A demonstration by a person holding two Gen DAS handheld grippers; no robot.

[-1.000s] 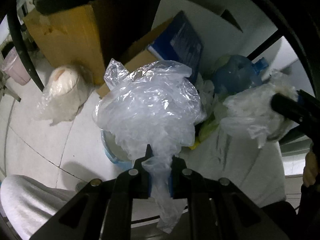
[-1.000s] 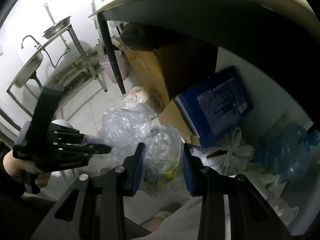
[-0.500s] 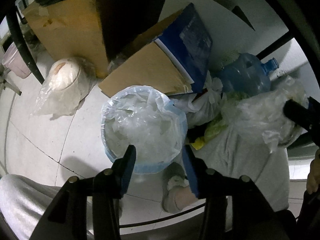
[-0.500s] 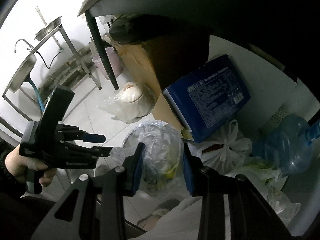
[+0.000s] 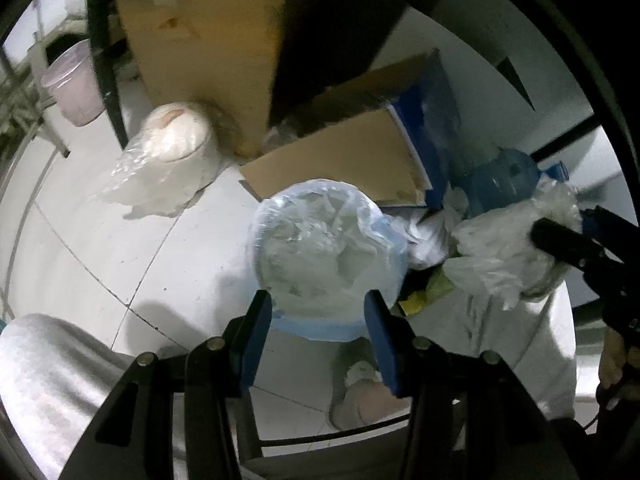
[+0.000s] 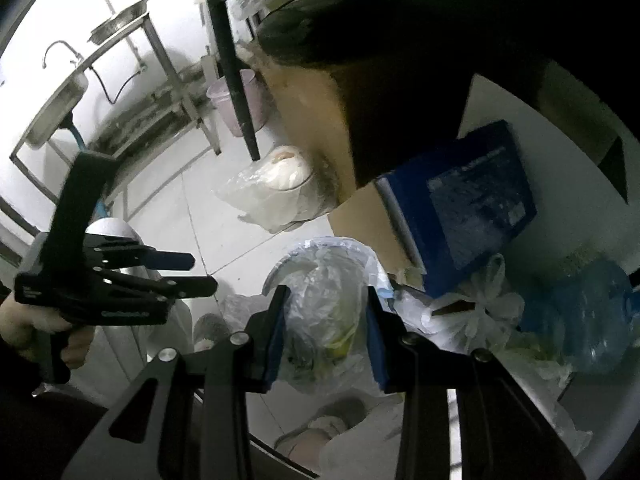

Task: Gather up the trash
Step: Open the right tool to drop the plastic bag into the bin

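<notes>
A round blue bin [image 5: 320, 330] with a clear liner stands on the tiled floor, and crumpled clear plastic [image 5: 320, 248] lies inside it. Directly above its near rim, my left gripper [image 5: 317, 298] is open with nothing between its blue pads. In the right wrist view my right gripper [image 6: 326, 294] is shut on a clear plastic bag [image 6: 324, 324] holding yellowish scraps. That bag hangs over the bin [image 6: 280, 272]. The same bag [image 5: 500, 248] shows at the right of the left wrist view. The left gripper [image 6: 200, 272] also appears at the left of the right wrist view.
Behind the bin lean a cardboard box [image 5: 344, 160] and a blue box [image 6: 464, 200]. A blue water bottle [image 5: 504, 176] and tied white bags [image 6: 480, 304] lie to the right. A bagged white bowl [image 5: 172, 148], a black table leg [image 5: 104, 60] and a pink bucket [image 5: 72, 84] stand to the left. The person's legs [image 5: 48, 376] are close below.
My left gripper opened and let go of the clear plastic, which now lies in the bin. The right gripper, still holding its bag, moved in over the bin.
</notes>
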